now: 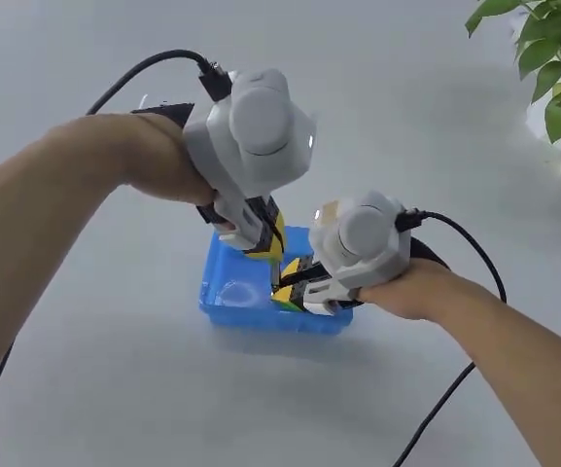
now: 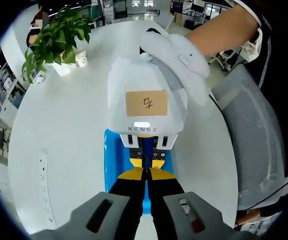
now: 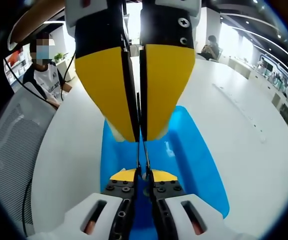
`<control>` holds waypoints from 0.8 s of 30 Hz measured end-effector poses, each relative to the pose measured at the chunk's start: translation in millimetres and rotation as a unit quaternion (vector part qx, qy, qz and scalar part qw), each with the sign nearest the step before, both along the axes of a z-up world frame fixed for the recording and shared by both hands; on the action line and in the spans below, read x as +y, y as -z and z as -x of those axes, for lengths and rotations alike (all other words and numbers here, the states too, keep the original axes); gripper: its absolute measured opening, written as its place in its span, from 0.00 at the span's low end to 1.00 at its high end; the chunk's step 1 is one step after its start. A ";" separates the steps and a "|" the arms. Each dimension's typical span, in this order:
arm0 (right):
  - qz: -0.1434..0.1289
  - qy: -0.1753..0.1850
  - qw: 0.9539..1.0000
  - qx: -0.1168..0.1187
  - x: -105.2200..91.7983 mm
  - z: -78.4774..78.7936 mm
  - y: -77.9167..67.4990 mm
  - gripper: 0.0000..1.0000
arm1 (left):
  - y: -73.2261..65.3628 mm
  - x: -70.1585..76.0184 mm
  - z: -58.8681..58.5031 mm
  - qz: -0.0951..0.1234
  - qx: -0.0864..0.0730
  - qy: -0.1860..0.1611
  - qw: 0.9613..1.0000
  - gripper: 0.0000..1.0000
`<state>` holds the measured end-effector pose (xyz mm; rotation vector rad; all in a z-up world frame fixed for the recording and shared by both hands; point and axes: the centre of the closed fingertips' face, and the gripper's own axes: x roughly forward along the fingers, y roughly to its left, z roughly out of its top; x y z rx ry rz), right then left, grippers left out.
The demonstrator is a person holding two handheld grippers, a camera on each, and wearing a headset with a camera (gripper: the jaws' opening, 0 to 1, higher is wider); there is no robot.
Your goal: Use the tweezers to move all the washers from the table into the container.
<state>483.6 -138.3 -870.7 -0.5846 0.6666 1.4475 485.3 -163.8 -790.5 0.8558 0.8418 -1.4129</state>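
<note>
A blue container [image 1: 224,304] sits on the white table, and both grippers meet tip to tip above it. My left gripper [image 1: 261,243] reaches down from the upper left; my right gripper [image 1: 288,292] comes in from the right. In the right gripper view, thin metal tweezers [image 3: 143,155] rise from my right gripper [image 3: 144,175] and run up between the big yellow jaws of the left gripper [image 3: 140,135], which are pressed together on them. The left gripper [image 2: 146,173] faces the right gripper [image 2: 146,162] over the container [image 2: 113,155]. I cannot make out any washers.
A potted plant [image 1: 552,68] stands at the table's far right edge. Black cables [image 1: 455,389] trail from both grippers. A mesh office chair [image 3: 14,145] stands beside the table, and a person [image 3: 44,75] sits beyond it. Bare white tabletop [image 1: 406,117] surrounds the container.
</note>
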 end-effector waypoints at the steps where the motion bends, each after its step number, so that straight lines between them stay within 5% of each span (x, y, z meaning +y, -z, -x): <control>1: 0.000 0.000 1.000 -0.001 0.0 -0.2 0.1 0.11 | 0.0 -0.2 -0.4 0.001 -0.001 0.000 1.000 0.05; 24: -0.008 0.002 1.000 -0.020 -0.5 3.2 -17.6 0.11 | -16.8 2.5 5.1 0.005 -0.008 -0.008 1.000 0.05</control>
